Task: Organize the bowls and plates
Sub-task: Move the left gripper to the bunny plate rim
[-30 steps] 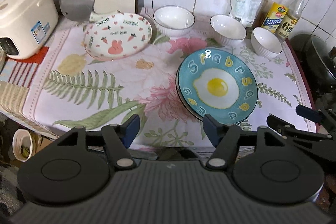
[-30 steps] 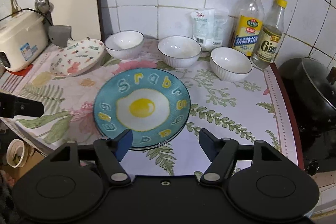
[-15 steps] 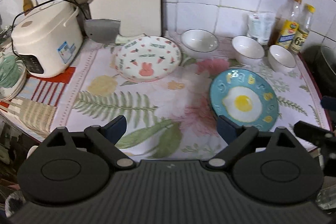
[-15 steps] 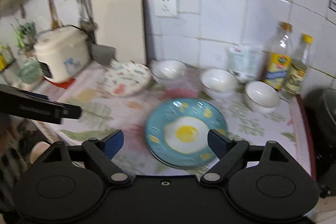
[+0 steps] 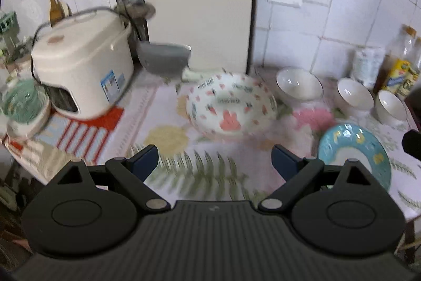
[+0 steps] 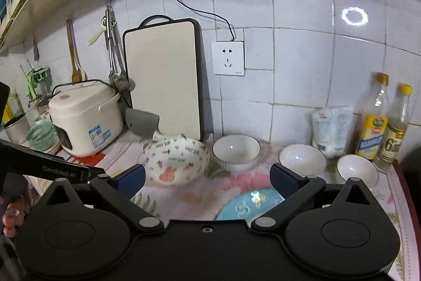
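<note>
Both grippers have drawn back from the blue egg plate (image 5: 354, 149), so more wall and worktop (image 5: 168, 102) now show. On the left gripper (image 5: 214, 157) the jaws stand spread wide with nothing between them. The right gripper's (image 6: 208, 175) jaws have just been opening and stand wide, also empty. That blue plate lies flat on the flowered cloth at the near right. Behind it, the rabbit plate (image 5: 231, 104) sits tilted beside the rice cooker (image 5: 81, 65), and three white bowls (image 6: 236, 152) line the tiled wall.
</note>
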Motion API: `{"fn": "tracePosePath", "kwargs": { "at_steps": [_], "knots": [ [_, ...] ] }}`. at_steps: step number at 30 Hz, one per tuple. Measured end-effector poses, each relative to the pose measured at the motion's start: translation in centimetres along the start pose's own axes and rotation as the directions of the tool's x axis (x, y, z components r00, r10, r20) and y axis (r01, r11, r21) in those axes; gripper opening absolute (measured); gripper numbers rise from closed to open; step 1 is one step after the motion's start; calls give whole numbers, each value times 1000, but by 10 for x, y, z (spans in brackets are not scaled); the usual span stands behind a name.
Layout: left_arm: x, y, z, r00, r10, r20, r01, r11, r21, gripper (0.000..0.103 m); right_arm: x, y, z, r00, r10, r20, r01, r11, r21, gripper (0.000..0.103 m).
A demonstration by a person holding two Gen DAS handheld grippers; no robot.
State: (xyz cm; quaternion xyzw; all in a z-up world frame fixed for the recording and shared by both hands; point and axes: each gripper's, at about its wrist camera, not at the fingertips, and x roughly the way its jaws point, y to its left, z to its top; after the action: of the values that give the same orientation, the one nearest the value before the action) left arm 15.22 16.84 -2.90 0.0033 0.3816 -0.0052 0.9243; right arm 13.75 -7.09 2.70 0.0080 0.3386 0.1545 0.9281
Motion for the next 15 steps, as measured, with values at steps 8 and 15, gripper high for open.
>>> {"fn": "tracePosePath", "kwargs": {
  "at_steps": [8, 15],
  "knots": [
    [45, 12, 32, 997, -71, -10, 70, 996, -58, 93, 70, -3, 11, 990, 139, 12, -140, 989, 57, 102],
    [110, 49, 27, 998, -56, -9, 54, 987, -151, 93, 161, -19, -3, 979, 172, -113, -143, 963, 227, 100]
  ]
}}
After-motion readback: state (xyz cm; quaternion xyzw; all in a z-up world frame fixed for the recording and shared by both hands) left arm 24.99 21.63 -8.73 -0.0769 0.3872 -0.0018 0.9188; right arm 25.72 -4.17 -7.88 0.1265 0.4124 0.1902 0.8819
